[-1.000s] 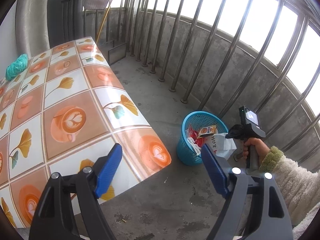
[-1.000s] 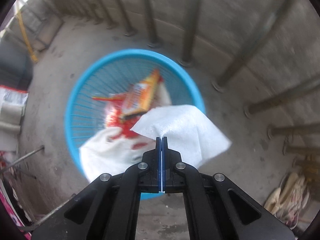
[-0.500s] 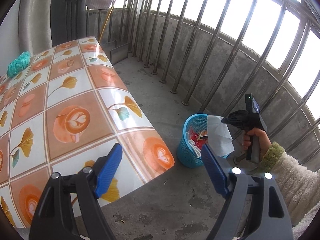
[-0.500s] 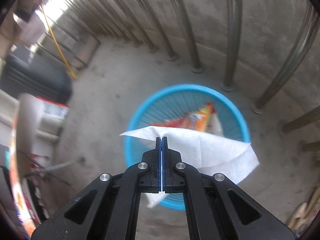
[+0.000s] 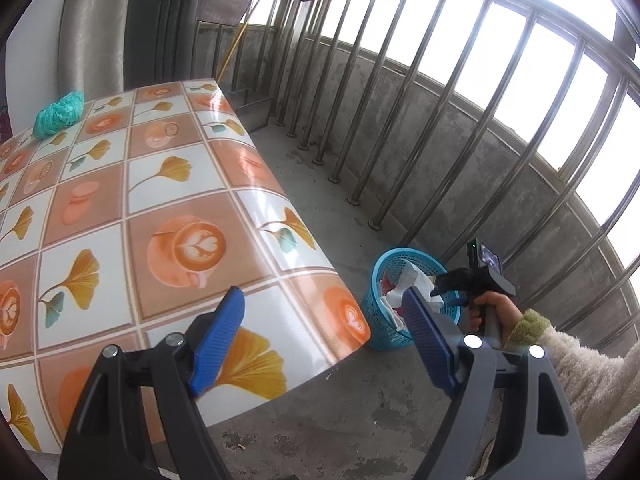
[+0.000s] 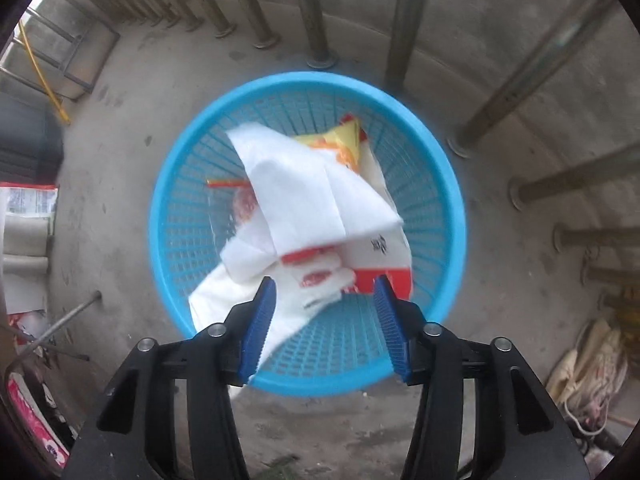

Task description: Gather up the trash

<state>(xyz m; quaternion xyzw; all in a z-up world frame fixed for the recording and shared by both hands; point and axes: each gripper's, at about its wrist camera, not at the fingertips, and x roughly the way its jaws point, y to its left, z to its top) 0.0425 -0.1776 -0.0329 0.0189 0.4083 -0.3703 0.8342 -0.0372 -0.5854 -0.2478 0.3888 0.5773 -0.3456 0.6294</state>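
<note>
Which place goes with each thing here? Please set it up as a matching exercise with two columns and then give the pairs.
Things:
1. white tissue
2. teal yarn ball
3. blue trash basket
4. left claw

Places:
A. on the far corner of the patterned table
B. on the concrete floor by the railing bars
C. above the near edge of the table, nothing between its pads
D. inside the basket, on top of the snack wrappers

Pairs: 1-D, 2-A, 3-B, 4-C
</note>
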